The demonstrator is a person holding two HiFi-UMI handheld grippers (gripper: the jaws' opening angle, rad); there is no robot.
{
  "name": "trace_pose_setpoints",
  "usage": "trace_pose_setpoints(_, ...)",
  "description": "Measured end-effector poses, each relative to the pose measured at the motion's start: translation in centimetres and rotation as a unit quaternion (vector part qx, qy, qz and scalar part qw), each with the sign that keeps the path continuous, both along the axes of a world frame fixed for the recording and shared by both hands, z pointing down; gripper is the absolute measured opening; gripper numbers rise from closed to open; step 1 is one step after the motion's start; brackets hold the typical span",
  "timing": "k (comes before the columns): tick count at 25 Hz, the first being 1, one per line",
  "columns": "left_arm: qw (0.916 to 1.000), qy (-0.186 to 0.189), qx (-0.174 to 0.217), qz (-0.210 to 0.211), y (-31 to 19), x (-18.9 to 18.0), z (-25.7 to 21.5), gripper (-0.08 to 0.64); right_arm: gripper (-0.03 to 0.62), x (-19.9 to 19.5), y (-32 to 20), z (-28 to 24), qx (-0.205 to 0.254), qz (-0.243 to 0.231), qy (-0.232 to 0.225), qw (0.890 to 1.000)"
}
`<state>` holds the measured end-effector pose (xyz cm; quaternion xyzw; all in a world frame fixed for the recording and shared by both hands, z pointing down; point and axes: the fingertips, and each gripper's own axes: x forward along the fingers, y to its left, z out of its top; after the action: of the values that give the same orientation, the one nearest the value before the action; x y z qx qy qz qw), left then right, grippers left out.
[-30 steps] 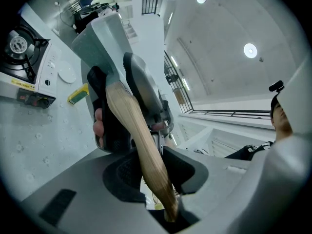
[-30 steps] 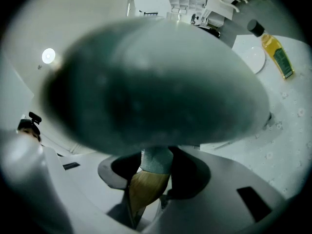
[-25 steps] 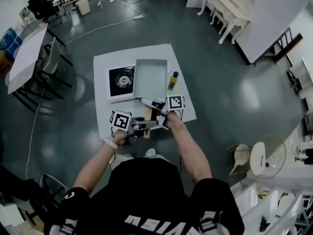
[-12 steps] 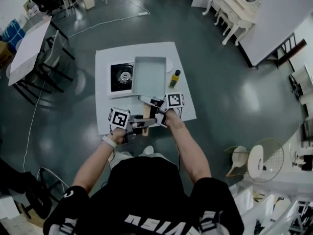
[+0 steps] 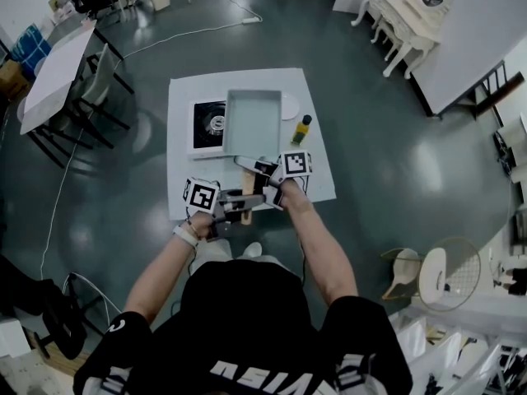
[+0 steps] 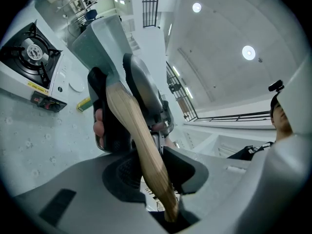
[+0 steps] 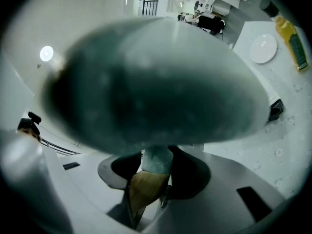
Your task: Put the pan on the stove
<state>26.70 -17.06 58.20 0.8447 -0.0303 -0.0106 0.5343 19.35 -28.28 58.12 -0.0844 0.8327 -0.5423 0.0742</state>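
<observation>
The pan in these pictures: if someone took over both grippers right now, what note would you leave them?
Left gripper: shut on the wooden handle, near its end.
Right gripper: shut on the same handle, close to the pan.
Pan: held above the table, partly over the stove.
Done: pan gripped and raised.
Left: centre it on the burner, set it down, let go.
</observation>
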Motion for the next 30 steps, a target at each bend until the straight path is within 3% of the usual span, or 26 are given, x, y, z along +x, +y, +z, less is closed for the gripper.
trace_pose_setpoints(11, 0.9999, -0.001, -0.008, -0.011, -0.8, -1.8, 0.5, 0.101, 0.156, -2.0, -0.8, 0.5, 0.009, -0.011, 0.010, 1.000)
trace_pose_setpoints(15, 0.9999, -0.008, -0.001, -0.007, -1.6, -2.7, 0.8, 0.101, 0.156, -2.6, -1.6, 1.3, -0.006, -0.006, 0.021, 1.000)
trace_pose_setpoints(23, 0.9999, -0.004, -0.007, -0.008, -3.0, -3.2, 0.7, 0.101, 0.156, -3.5, -3.0, 0.9, 0.012, -0.017, 0.010, 1.000)
trace_pose_setpoints(26, 0.9999, 0.003, -0.007, -0.007, -3.6, -3.6, 0.6, 0.103, 0.156, -3.8, -3.7, 1.6, -0.007, -0.010, 0.023, 1.000)
trace_pose_setpoints(30, 1.0000, 0.002, -0.001, -0.007, -4.6, -3.8, 0.5, 0.103, 0.156, -4.2, -4.7, 1.0, 0.021, -0.020, 0.014, 0.999)
